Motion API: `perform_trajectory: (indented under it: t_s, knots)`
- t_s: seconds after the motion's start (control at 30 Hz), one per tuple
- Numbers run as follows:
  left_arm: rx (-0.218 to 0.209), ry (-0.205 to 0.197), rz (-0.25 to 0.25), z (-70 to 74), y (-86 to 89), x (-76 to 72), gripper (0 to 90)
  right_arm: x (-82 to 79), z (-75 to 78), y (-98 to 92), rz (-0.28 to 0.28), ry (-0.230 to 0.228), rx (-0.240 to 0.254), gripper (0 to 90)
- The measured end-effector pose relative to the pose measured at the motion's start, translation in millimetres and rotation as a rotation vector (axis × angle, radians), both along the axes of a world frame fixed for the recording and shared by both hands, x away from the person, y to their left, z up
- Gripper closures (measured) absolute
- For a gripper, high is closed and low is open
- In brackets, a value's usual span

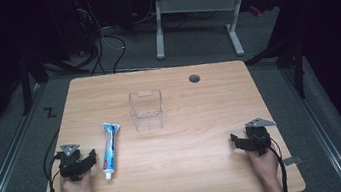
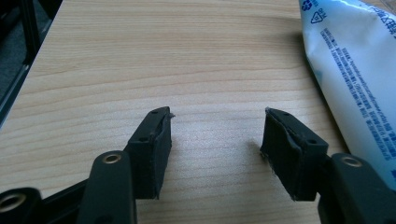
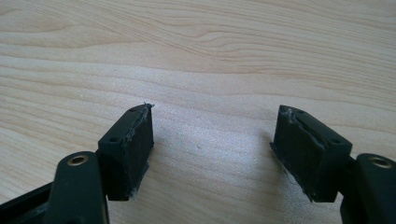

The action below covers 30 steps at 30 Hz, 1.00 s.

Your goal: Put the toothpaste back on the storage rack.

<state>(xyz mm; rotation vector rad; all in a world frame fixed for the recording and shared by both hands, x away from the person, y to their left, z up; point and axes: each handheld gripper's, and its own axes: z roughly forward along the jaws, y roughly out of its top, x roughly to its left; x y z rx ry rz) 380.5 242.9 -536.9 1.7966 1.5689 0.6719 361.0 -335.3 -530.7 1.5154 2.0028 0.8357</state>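
Now, left gripper (image 1: 88,158): rests low at the near left of the table, held in the person's left hand (image 1: 76,190); its jaws stand wide apart with bare wood between them, gripping nothing.
Left gripper's own view: the left gripper (image 2: 217,128) looks across the tabletop, and the printed back of the toothpaste tube (image 2: 355,70) lies just beside the right-hand jaw, not between the pads.
Toothpaste tube (image 1: 110,150): lies flat on the wood just to the right of the left gripper, white cap toward the person, crimped blue end pointing toward the far edge.
Clear container (image 1: 147,110): stands upright near the middle of the table, beyond the tube and apart from it; empty as far as can be seen.
Right gripper (image 1: 237,139): sits at the near right, in the person's right hand (image 1: 265,163), well apart from the tube.
Right gripper's own view: right gripper (image 3: 215,128) has its jaws spread wide over bare wood.
Table (image 1: 209,171): light wood, with a small round hole near the far right corner.
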Motion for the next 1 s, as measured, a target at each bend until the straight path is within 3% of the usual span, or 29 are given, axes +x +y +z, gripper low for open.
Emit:
perform_trajectory:
  t_s: [0.53,0.7,1.0]
  knots:
    - [-0.006,0.002,-0.017,-0.2,-0.3,0.3,37.9,0.0,0.0,0.0,0.000,0.000,0.000,28.8]
    - [-0.036,0.002,-0.022,-0.1,2.4,0.5,36.3,0.0,0.0,0.0,0.000,0.000,0.000,28.9]
    - [-0.028,0.002,-0.028,-0.2,1.8,0.5,36.9,0.4,-0.1,-0.4,-0.007,-0.002,-0.001,28.8]
